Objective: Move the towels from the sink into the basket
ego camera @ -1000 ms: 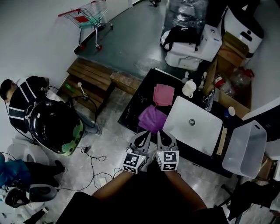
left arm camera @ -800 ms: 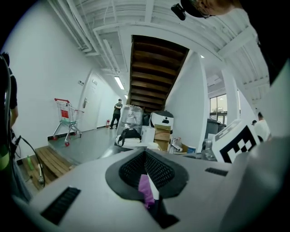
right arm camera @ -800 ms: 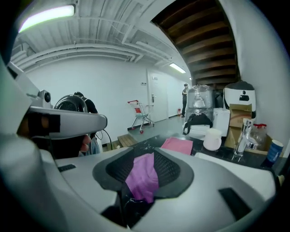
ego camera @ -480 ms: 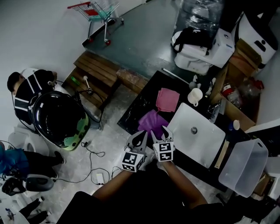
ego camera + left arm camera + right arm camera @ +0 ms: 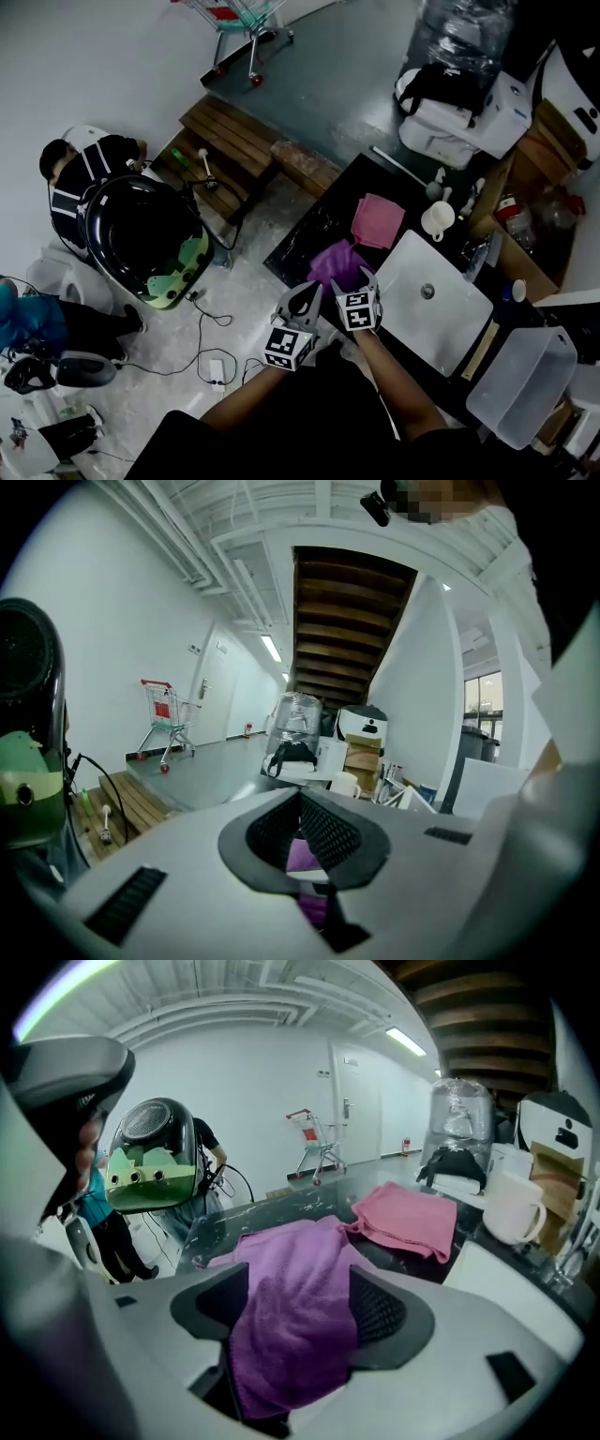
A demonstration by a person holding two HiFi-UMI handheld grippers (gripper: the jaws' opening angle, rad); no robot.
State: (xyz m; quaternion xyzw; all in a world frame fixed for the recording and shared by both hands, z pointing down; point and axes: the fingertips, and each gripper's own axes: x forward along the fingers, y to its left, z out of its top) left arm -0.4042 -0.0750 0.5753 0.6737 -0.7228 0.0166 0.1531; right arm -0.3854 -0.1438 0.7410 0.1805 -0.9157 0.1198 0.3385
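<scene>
Two grippers are at the near edge of the black tabletop (image 5: 302, 242). The left gripper (image 5: 302, 832) has its fingers closed together on nothing, while the right gripper (image 5: 300, 1314) has fingers that have just been opening and stand wide, with the purple towel (image 5: 298, 1279) lying loose between them. A pink towel (image 5: 378, 220) lies just beyond, touching the purple one beside the white sink (image 5: 448, 323), and the basket (image 5: 525, 386) stands on the sink's other side.
</scene>
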